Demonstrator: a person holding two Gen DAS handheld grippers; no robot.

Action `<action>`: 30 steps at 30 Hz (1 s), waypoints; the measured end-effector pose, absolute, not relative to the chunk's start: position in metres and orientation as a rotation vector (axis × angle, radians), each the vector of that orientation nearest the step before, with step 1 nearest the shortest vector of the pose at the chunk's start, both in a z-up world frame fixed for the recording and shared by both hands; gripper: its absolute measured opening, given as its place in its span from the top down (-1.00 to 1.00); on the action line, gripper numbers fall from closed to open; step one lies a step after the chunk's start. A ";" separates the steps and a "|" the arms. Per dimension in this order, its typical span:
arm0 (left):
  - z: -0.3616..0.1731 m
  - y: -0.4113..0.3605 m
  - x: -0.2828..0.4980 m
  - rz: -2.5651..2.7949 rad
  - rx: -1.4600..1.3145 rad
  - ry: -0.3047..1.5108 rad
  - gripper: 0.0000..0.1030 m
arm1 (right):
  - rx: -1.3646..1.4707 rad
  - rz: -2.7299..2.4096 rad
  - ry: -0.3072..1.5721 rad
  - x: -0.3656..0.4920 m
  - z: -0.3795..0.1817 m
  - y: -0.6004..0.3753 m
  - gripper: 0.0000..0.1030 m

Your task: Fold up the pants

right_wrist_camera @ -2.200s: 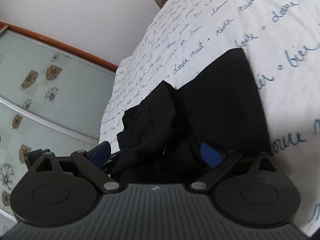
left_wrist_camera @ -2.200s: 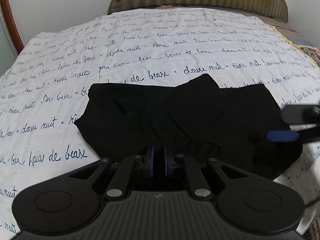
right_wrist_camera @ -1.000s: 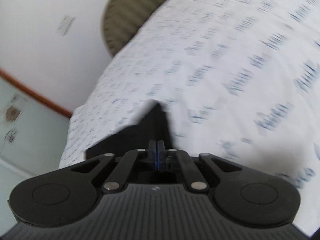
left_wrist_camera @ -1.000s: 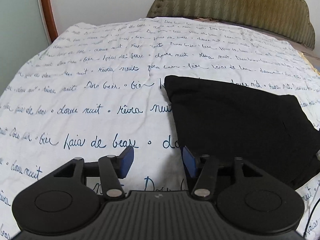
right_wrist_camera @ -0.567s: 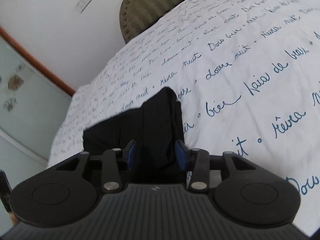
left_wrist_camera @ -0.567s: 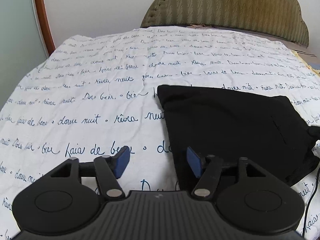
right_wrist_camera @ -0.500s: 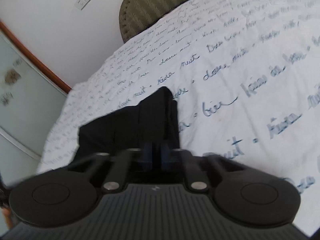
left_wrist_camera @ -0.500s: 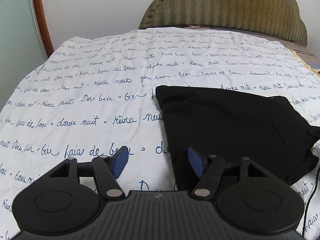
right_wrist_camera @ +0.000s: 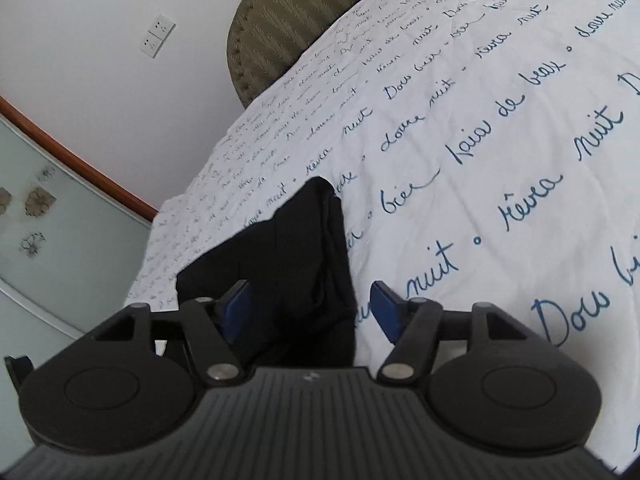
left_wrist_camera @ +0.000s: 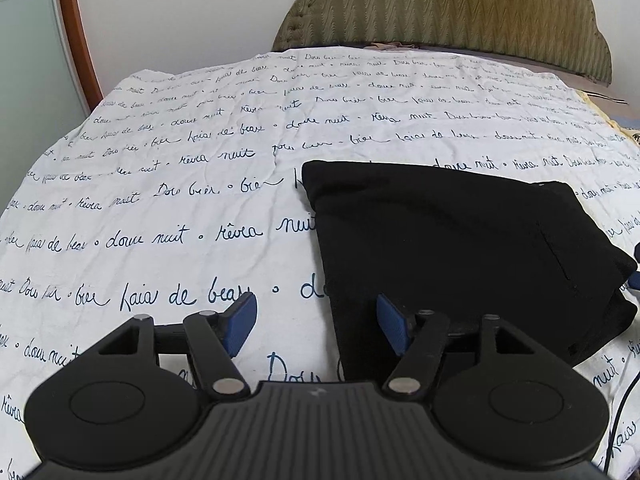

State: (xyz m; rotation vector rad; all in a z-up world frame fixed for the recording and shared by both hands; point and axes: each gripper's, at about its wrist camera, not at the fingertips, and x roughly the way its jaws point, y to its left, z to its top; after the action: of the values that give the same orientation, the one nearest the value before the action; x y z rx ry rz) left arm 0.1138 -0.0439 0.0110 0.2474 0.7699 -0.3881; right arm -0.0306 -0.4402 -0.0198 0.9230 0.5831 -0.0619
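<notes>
The black fabric pants (left_wrist_camera: 452,248), folded into a compact, roughly rectangular bundle, lay on the bed's white bedsheet printed with blue cursive writing (left_wrist_camera: 168,184), right of the middle in the left wrist view, with one corner pointing toward the olive-green padded headboard (left_wrist_camera: 460,12). In that view the bundle's long axis ran from that far left corner toward the near right, where its thicker layered edge sat close to the bed's right side. The left gripper (left_wrist_camera: 316,320) hovered above the bundle's near left edge with its jaws apart; its left blue pad was over bare sheet, its right one over black cloth, neither pressing. The right gripper (right_wrist_camera: 310,308) had just been opening; its jaws stood apart, with the end of the bundle lying between them, and the pads did not clamp it. Wide open sheet stretched to the left of the pants and beyond them up to the headboard.
</notes>
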 end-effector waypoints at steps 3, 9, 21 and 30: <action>0.010 -0.046 0.112 -0.388 0.260 0.768 -0.28 | 0.961 -0.035 0.575 -0.028 -0.022 -0.438 -0.08; 0.011 -0.047 0.110 -0.392 0.258 0.763 -0.28 | 1.009 -0.090 0.611 -0.021 -0.038 -0.437 -0.08; 0.010 -0.047 0.110 -0.390 0.252 0.776 -0.28 | 0.906 -0.062 0.573 -0.009 -0.018 -0.425 0.29; 0.019 -0.039 0.107 -0.384 0.272 0.737 -0.28 | 0.936 -0.068 0.511 -0.033 -0.009 -0.417 0.77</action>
State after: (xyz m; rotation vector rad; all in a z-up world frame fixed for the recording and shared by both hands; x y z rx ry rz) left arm 0.1072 -0.0394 0.0186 0.2718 0.7374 -0.3842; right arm -0.0331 -0.4172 -0.0093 0.9364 0.5107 -0.0680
